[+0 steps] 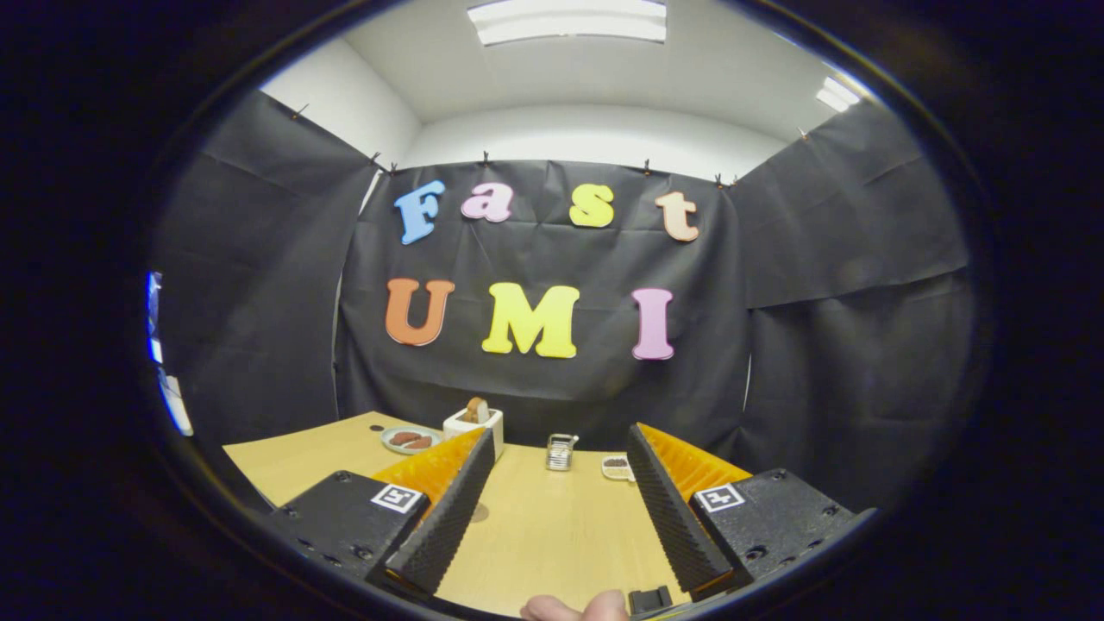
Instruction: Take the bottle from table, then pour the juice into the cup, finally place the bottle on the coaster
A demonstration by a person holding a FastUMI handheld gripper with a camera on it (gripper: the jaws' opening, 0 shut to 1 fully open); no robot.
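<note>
My gripper (561,433) is open, held level over a wooden table (552,535), with nothing between its fingers. Beyond the fingertips, near the table's far edge, stands a small clear, silvery container (561,452); it is too small to tell whether it is the bottle or the cup. Just right of it, close to the right finger's tip, lies a small white round dish or coaster (616,467) with a dark centre.
At the far left of the table a plate (410,440) holds reddish pieces, and beside it stands a white box (474,420) with something brown in it. A person's fingertip (576,608) shows behind the fingers. Black cloth walls close the booth.
</note>
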